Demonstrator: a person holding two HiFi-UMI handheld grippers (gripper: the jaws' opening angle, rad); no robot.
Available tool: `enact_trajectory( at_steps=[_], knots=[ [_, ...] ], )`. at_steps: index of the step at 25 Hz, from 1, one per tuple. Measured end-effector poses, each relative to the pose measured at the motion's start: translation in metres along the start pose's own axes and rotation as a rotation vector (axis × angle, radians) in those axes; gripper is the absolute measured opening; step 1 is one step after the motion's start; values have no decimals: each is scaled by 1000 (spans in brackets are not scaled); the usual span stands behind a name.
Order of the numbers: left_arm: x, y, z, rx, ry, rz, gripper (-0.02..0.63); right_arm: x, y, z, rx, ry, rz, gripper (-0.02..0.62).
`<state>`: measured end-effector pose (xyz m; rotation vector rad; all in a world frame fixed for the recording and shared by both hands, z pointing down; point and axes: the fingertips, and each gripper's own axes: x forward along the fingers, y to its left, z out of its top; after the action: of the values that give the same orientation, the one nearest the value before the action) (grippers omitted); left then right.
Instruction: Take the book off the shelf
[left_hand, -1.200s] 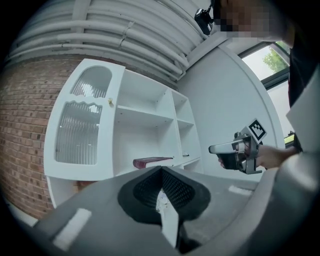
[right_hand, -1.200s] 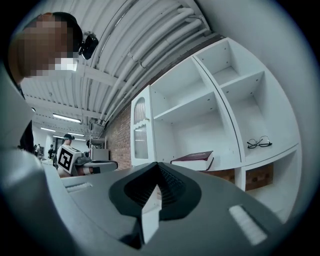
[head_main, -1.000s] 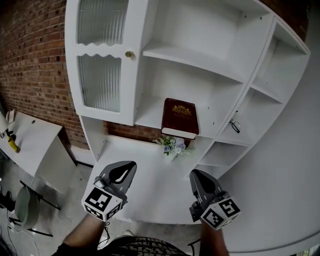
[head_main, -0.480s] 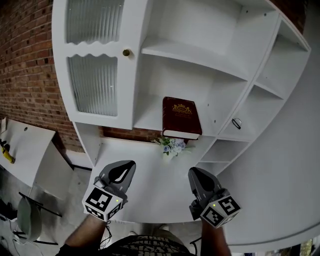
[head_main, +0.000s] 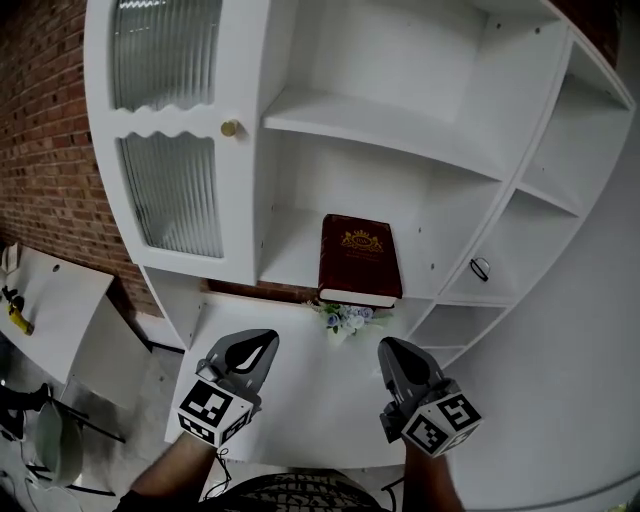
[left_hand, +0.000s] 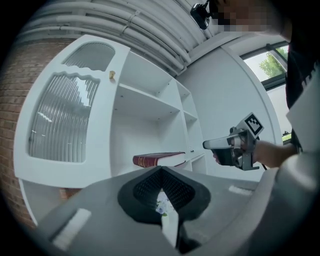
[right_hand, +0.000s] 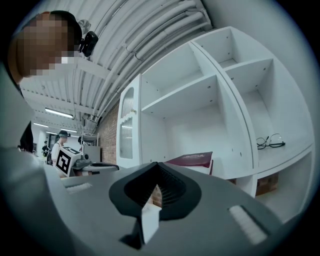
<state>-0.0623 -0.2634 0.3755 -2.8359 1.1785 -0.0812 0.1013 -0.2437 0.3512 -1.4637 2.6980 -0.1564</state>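
nearest, the left tool (head_main: 246, 352) and the right tool (head_main: 403, 364) are held level over the front of the white table (head_main: 300, 395), side by side and pointing at the shelving. each has its jaws pressed together with nothing between them. over the last second both have come forward with the person, so the shelving fills more of the head view and the gap to the shelf has shrunk.

just past the tips, a small bunch of flowers (head_main: 347, 318) lies at the back of the table. right above it the book (head_main: 360, 258), dark red with a gold crest, lies flat on the shelf (head_main: 290, 250), its near edge jutting a little over the lip; it has not moved. the glasses (head_main: 481, 268) sit in the next bay to the right, well clear.

so this looks like the approach: no contact yet, and the jaws would have to spread before either tool can take the book's overhanging edge.
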Motion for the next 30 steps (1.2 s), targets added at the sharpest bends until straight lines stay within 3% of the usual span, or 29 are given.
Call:
enact_trajectory(
  at_steps=[7,13,16,20,30],
  knots=[
    [49,19,2,-1,-13,36,14,34,-48,4,4,25,9,29],
    [97,20,-4,2,13,-30,179,60,-86,11,85,25,16,217],
    [117,17,-7,-1,25,-47,207,71,-105,8,137,47,22,306],
    [136,16,-9,-35,16,-82,228,84,-117,1,181,84,50,359],
    [154,14,-14,-11,50,-74,255,102,-118,-6,297,108,142,352]
  ],
)
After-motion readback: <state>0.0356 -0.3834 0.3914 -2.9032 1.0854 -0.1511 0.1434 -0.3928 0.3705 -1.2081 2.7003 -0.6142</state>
